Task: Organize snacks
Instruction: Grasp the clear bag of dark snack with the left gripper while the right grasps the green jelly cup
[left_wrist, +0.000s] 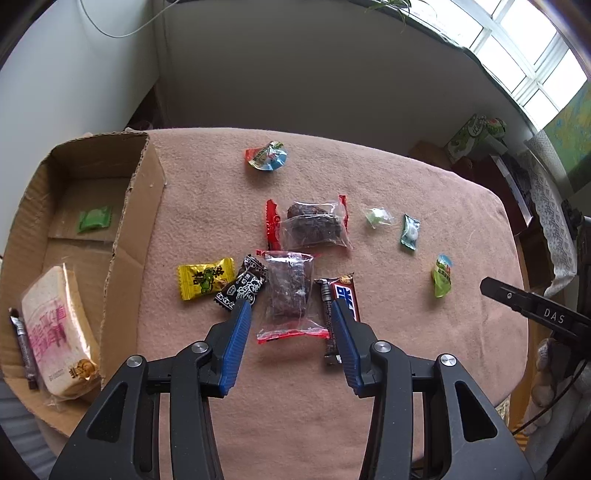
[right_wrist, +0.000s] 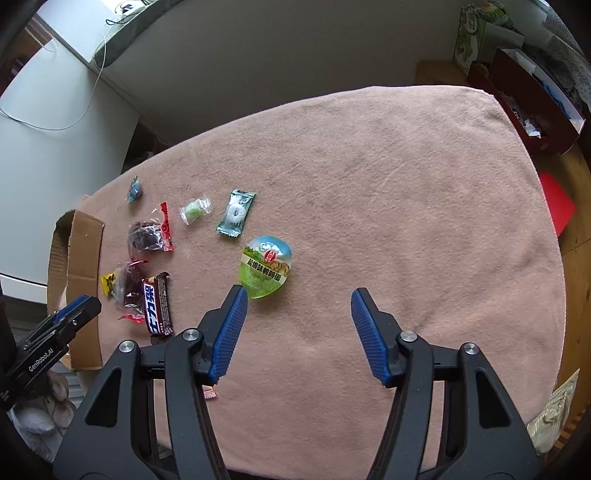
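Above the pink blanket-covered bench (left_wrist: 406, 369), both hand-held grippers hang released, gripping nothing

Lower centre of the left view, the left hand-held gripper (left_wrist: 291, 310) straddles a clear red-edged packet of dark snack (left_wrist: 290, 295); a brown chocolate bar (left_wrist: 341, 301) lies by its right finger. Far left, the brown cardboard box (left_wrist: 133, 221) holds wrapped white bread (left_wrist: 55, 332). The right hand-held gripper (right_wrist: 299, 297) hovers beside a green egg-shaped pack (right_wrist: 266, 266)

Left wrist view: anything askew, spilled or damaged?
Nothing spilled or damaged. Loose snacks overlap: the black wrapper lies over the yellow candy, and a clear packet touches the chocolate bar.
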